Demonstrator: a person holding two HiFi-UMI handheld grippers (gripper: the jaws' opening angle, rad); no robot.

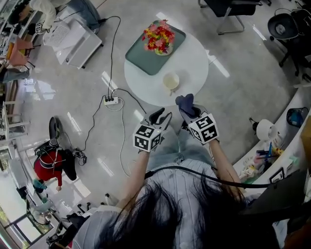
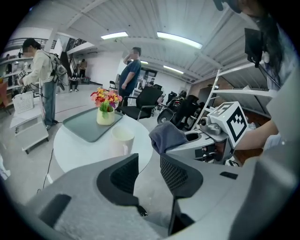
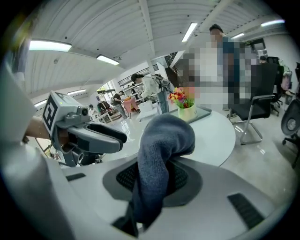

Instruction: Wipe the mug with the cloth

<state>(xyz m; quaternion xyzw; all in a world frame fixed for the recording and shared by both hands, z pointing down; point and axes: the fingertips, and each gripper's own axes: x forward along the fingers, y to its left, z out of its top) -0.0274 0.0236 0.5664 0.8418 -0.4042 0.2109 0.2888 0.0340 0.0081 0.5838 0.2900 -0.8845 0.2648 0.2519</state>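
Left gripper (image 1: pixel 162 118) is held out ahead of the person's body on a nearly straight forearm, just short of the near edge of the round white table (image 1: pixel 194 65) and pointing toward it; its jaws stand apart with nothing between them. Right gripper (image 1: pixel 188 113) sits just beside it at about the same height, also short of the table edge, with its jaws clenched on the cloth (image 3: pixel 161 136). The cloth is dark blue-grey and thick-knit. It is pinched at mid-length, so that one end bulges forward past the jaw tips and the other trails back between the jaws. The mug (image 1: pixel 170 81) is pale and upright, and stands on the table near its near edge, ahead of both grippers and touching neither. On the floor to the left lies a power strip (image 1: pixel 111 100) with cables running off it. Beyond the mug a grey-green tray (image 1: pixel 145 59) lies on the table and carries a small vase of red and yellow flowers (image 1: pixel 158 37). An office chair (image 1: pixel 228 8) stands beyond the table to the right. Nothing stands between the grippers and the mug.
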